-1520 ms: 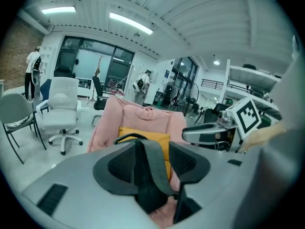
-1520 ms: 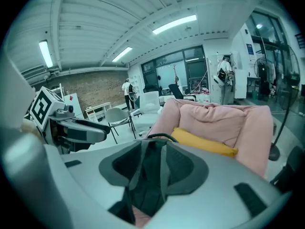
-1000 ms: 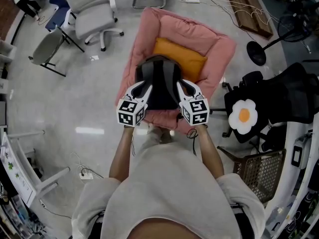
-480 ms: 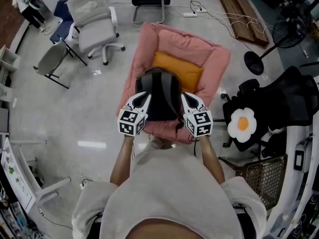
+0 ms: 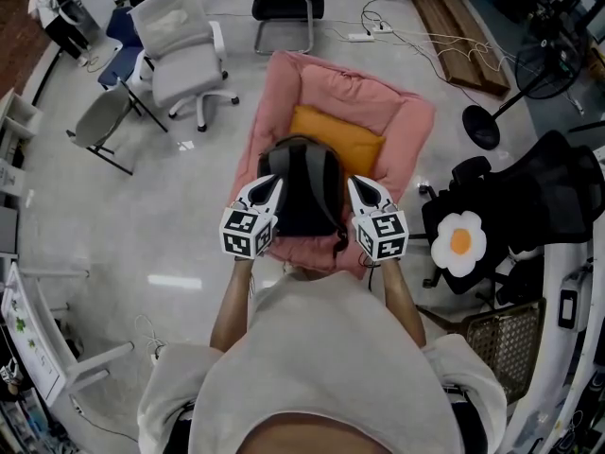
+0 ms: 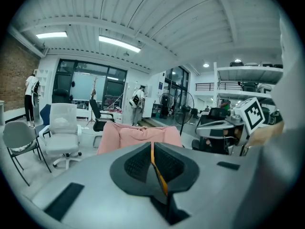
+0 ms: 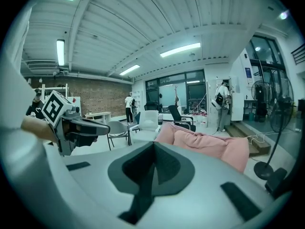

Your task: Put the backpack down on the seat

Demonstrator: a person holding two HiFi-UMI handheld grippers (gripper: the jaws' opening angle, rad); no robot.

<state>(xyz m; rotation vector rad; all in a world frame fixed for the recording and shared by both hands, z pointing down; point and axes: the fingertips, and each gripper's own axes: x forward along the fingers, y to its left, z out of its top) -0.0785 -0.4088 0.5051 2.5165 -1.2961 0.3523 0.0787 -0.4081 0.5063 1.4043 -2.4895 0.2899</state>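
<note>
**One backpack, two tongs, both clamped**

From the left I count one white office chair [image 5: 180, 45], then one pink seat [image 5: 402, 112] holding one orange cushion [image 5: 338, 135], and one black backpack [image 5: 304, 183]. My left tongs [image 5: 268, 187] are pinched together on the backpack's left side, with a thin orange strap [image 6: 159, 175] between the pads. My right tongs [image 5: 363, 189] are pinched on a dark strap [image 7: 142, 194] at its right side. The backpack hangs between them over the seat's near edge, in front of the cushion.

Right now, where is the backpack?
Head view, centre: the backpack is between the left tongs and right tongs, both shut on it, over the pink seat's near edge, just in front of the orange cushion.
</note>
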